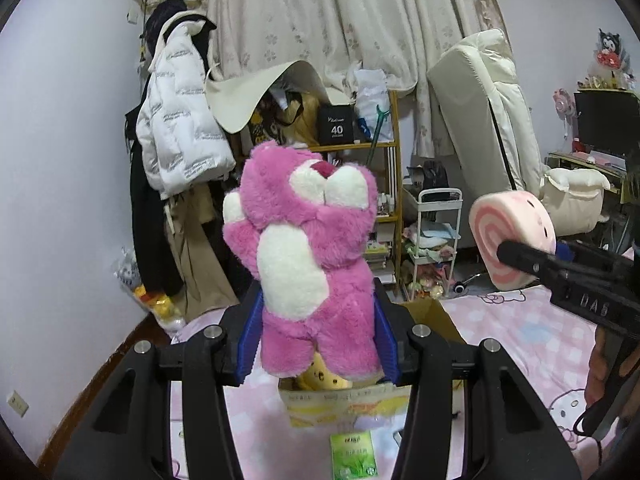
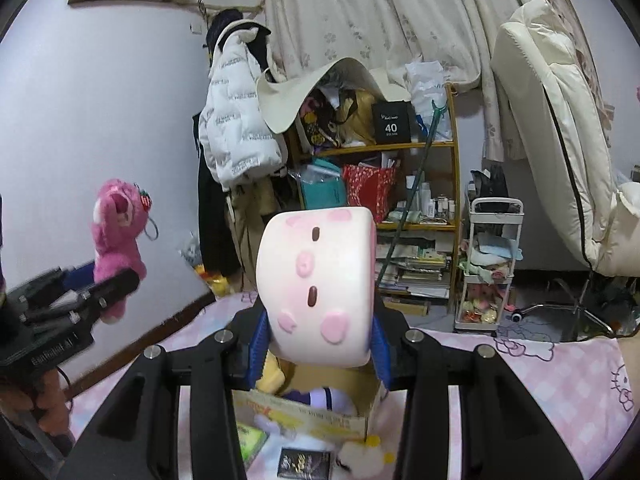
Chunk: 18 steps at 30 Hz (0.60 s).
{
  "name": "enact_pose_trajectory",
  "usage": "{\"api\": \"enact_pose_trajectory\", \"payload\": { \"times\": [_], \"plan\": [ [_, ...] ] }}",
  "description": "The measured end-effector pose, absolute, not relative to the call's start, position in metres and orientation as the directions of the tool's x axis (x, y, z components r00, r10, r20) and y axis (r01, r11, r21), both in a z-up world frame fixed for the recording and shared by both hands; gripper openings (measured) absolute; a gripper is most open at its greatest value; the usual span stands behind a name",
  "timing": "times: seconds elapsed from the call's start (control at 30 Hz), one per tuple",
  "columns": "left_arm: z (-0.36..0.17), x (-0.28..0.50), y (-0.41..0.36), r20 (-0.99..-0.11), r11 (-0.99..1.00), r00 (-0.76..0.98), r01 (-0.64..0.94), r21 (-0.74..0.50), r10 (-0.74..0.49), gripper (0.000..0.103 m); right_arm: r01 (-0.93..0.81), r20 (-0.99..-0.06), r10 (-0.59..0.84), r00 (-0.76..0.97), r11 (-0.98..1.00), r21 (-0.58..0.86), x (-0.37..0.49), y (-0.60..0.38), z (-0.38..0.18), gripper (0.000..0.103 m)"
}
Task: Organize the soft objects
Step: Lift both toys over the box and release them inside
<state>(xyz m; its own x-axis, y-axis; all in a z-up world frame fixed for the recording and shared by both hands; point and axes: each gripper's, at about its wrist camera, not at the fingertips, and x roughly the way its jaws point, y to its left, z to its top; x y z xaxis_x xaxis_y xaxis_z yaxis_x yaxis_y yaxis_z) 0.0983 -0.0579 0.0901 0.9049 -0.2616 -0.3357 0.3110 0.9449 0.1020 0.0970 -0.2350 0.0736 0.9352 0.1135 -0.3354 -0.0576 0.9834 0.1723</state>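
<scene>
My left gripper (image 1: 316, 316) is shut on a pink plush bear (image 1: 308, 248) and holds it upright above an open cardboard box (image 1: 432, 316). The bear also shows at the left of the right wrist view (image 2: 116, 240). My right gripper (image 2: 320, 320) is shut on a pink-and-white roll-cake plush (image 2: 320, 284), held above the same box (image 2: 304, 412). The roll-cake plush also shows in the left wrist view (image 1: 512, 236), at the right. A yellow plush (image 1: 324, 376) and a white and purple plush (image 2: 324, 396) lie inside the box.
The box stands on a bed with a pink Hello Kitty sheet (image 1: 520, 344). A green packet (image 1: 352, 456) and a dark packet (image 2: 304, 464) lie in front of it. Beyond stand a cluttered wooden shelf (image 2: 400, 148), a white cart (image 2: 492, 264), hanging coats (image 1: 176, 120) and a cream chair (image 2: 560, 140).
</scene>
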Motion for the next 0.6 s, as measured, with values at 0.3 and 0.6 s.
{"api": "enact_pose_trajectory", "payload": {
  "times": [0.3,0.6],
  "plan": [
    [0.055,0.120,-0.071,-0.377,0.936,0.884,0.336,0.101,-0.277,0.048,-0.060,-0.367,0.110,0.924,0.987,0.146,0.116,-0.227,0.045,0.045],
    [0.019,0.143,-0.082,-0.438,0.928,0.855,0.357,0.107,-0.278,0.048,-0.072,-0.447,0.124,0.886,0.989,0.132,0.138,-0.223,0.004,0.045]
  ]
}}
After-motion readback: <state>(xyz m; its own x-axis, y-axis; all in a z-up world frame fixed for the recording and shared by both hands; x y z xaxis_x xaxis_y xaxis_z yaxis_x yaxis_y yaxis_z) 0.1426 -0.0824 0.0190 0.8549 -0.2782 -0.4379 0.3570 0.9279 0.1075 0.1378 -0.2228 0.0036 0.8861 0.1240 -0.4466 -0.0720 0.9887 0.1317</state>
